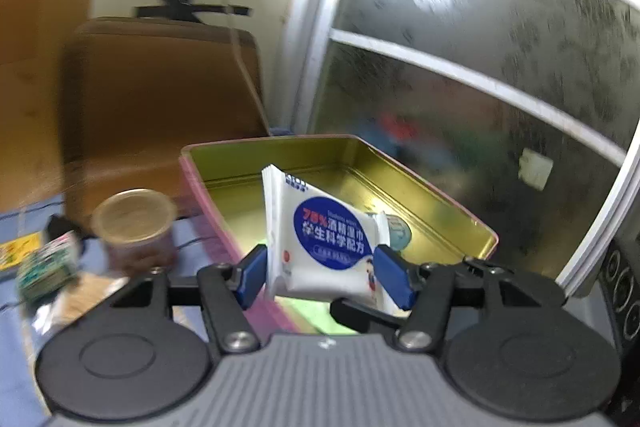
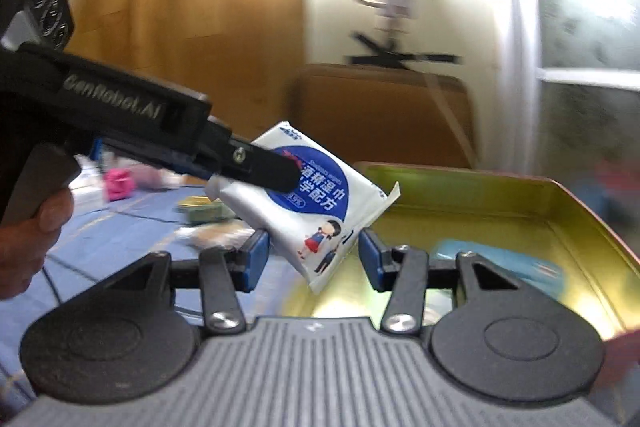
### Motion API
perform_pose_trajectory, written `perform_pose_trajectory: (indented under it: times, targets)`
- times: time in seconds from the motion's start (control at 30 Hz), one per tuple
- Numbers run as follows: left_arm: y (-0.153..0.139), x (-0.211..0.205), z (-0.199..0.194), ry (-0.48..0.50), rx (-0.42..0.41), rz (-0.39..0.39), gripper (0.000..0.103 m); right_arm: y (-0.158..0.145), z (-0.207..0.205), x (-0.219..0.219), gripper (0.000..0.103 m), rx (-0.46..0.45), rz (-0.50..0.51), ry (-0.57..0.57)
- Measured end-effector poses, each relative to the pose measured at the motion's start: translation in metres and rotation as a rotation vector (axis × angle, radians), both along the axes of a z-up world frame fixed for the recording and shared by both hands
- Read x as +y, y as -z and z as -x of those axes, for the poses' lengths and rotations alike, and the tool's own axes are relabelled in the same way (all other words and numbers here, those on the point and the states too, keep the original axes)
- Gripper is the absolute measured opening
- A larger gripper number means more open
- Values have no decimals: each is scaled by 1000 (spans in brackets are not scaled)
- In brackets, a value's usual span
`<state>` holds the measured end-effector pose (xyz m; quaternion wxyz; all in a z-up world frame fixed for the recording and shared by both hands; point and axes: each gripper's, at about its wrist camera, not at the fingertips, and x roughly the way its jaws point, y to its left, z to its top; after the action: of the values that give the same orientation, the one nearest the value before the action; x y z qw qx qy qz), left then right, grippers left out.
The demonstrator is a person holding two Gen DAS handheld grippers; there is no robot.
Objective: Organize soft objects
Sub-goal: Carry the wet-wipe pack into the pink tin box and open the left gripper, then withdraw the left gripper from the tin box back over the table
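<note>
Wipes pack is clamped by left hand-held gripper above the tin box; right hand-held gripper is spread, empty. One packet already boxed; others left on surface.

I see a white wipes packet with a dark blue oval and red numerals. Behind it, the tin is gold inside, pink outside. Left of the tin, a brown cup stands on blue cloth. My gripper pads are blue.
</note>
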<state>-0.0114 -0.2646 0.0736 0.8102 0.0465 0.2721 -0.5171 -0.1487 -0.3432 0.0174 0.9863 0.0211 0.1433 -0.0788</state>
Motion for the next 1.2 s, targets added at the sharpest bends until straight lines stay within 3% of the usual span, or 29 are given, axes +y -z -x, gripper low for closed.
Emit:
perform_pose_trajectory:
  times: [0.07,0.2,0.57,0.87,1.2]
  targets:
    - [7,-15,2,-20,-40,-33,67,6,-3,-13,53,20,2,49]
    - [18,-24,3,-69,-39,-78,68,19,-8,-20,57,27,60,173]
    - [14,37,9,-270,-120,-114,77,14,-5,-10,57,-47,40,129]
    - [41,117,-15,-530,-66,-180,84,-2,-14,25,59,-112,-89,6]
    - [70,178,-46,-715,-7,-210,86,13,-47,84,67,-61,-46,-108]
